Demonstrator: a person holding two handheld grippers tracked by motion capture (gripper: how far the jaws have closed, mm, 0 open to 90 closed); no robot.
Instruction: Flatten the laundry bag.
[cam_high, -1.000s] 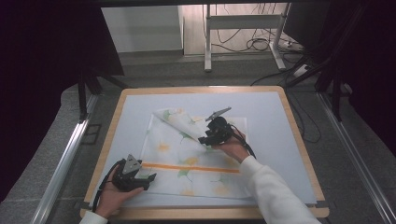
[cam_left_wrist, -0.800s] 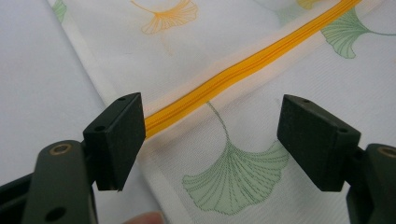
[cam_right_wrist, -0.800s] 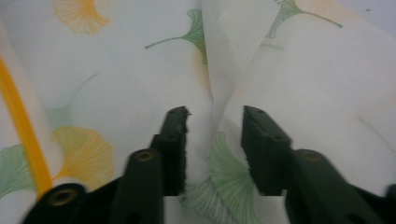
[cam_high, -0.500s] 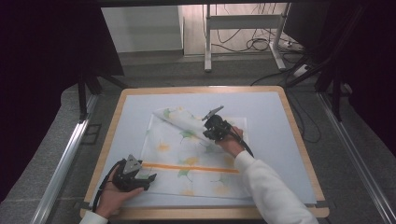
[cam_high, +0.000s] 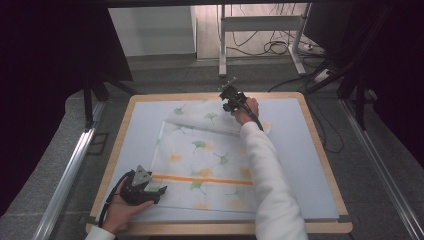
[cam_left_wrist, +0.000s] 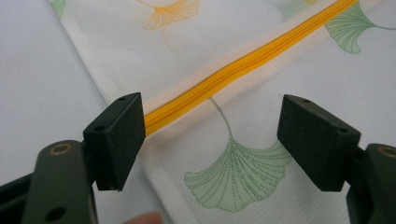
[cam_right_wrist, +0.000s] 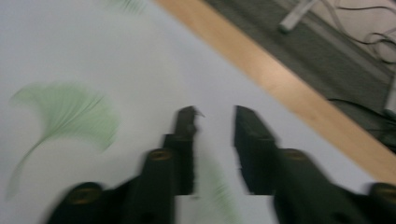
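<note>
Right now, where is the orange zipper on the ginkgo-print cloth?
High view: the orange zipper runs across the near part of the ginkgo-print cloth, its left end by the left tongs.

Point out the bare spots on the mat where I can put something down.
Bare mat lies right of the cloth, up to the wooden rim; a narrower strip runs along its left. The far edge is crowded by the right gripper, the near-left corner by the left gripper.
</note>
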